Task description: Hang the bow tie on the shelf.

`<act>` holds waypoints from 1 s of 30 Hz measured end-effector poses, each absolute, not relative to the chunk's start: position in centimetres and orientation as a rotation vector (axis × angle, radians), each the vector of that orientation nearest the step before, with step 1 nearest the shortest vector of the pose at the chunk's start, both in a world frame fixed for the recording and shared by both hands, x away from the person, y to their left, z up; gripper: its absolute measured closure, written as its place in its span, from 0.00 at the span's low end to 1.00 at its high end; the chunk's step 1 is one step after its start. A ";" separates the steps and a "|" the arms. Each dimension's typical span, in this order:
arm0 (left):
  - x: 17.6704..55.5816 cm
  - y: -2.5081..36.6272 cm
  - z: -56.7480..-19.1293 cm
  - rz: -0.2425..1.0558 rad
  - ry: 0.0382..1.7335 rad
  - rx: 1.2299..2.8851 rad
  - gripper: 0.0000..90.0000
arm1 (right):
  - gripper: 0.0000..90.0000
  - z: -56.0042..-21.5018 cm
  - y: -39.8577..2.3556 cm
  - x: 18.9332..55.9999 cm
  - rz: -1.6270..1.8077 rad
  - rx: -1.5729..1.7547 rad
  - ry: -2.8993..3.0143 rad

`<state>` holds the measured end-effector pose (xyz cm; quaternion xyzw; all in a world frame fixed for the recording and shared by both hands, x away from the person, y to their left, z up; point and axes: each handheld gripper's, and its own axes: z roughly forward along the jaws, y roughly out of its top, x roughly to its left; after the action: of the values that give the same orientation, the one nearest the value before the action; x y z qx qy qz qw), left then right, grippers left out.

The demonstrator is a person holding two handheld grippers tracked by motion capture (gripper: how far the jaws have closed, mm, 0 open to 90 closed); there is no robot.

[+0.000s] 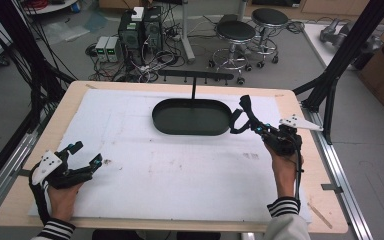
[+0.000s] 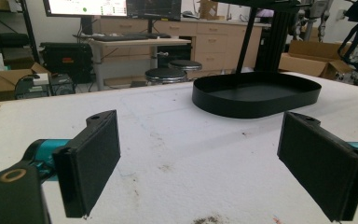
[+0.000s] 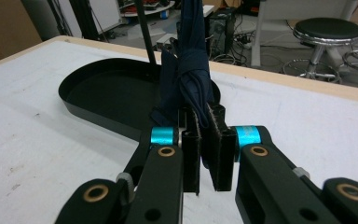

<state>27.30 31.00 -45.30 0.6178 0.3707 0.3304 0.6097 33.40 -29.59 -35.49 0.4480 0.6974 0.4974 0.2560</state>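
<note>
My right gripper is shut on a dark blue fabric bundle. The bundle sticks up and away from the jaws, wrapped tight, with a loose loop hanging beside the right end of a black oval tray. The tray is empty and sits at the far middle of the white mat. My left gripper rests low over the mat's near left part. Its jaws stand wide apart with nothing between them, and the tray lies well ahead of them.
A black T-shaped rack stands just behind the tray on a thin post. The white mat covers most of the wooden table. Stools, computers and cables are on the floor beyond the far edge.
</note>
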 end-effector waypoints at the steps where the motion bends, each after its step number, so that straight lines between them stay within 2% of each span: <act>1: 27.3 31.0 -45.3 0.762 0.856 1.426 0.15 | 0.94 -35.4 -29.4 33.4 1.354 1.215 1.895; 30: 27.4 31.1 -45.3 0.755 0.861 1.421 0.15 | 0.94 -33.1 -23.4 36.6 1.534 1.072 1.884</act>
<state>27.37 31.10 -45.30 0.6160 0.3731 0.3272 0.6117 36.57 -23.37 -33.10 0.3919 0.6887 0.5607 0.2404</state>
